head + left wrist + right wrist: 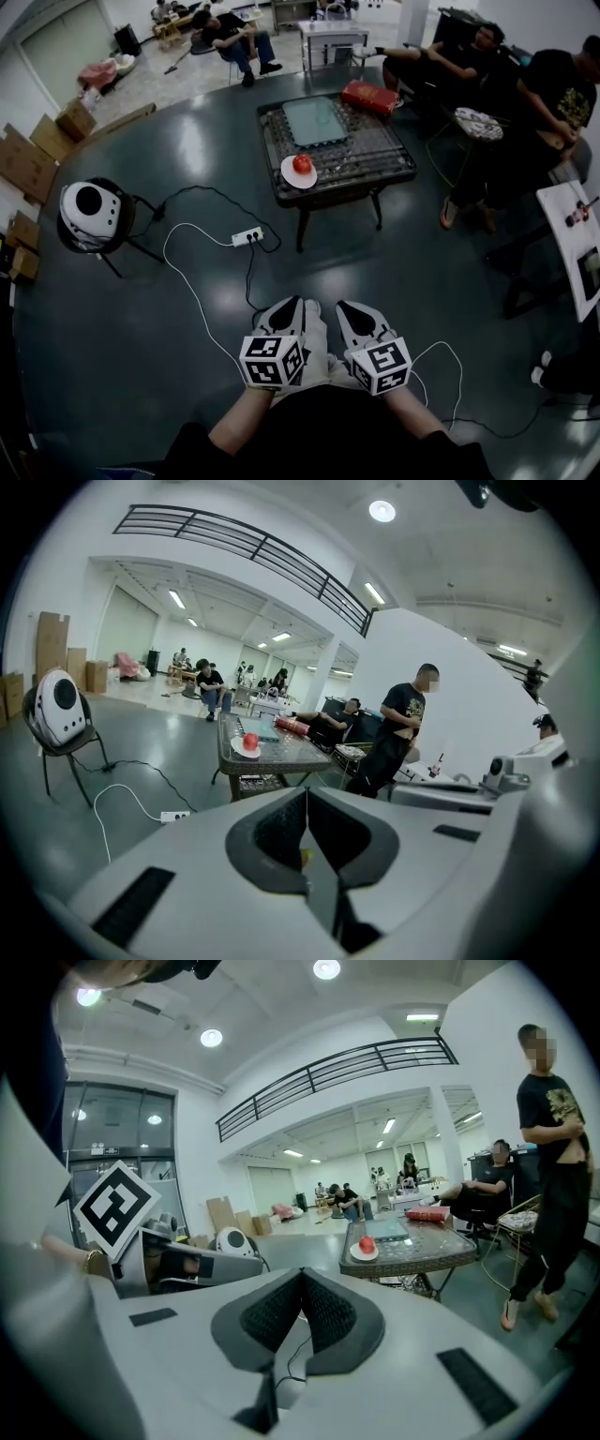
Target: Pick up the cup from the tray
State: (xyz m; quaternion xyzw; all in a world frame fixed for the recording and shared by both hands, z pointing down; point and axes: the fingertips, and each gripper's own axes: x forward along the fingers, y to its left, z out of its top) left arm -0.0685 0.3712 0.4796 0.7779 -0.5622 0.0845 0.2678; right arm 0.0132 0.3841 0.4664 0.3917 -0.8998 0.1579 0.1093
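A small red object (302, 163) sits on a white plate (292, 175) at the front left edge of a dark wicker table (375, 155); whether it is the cup I cannot tell. Behind it lies a pale green tray (315, 120). The same red object (250, 741) (367, 1244) appears far off in both gripper views. My left gripper (292, 302) (307, 789) and right gripper (345, 306) (301, 1271) are held side by side close to my body, well short of the table. Both have their jaws closed together with nothing between them.
A red box (370, 97) lies at the table's back right. On the floor between me and the table are a power strip (247, 236) and cables. A white round device on a stand (89, 211) is at the left. Seated people (469, 66) and a white table (572, 234) are at the right.
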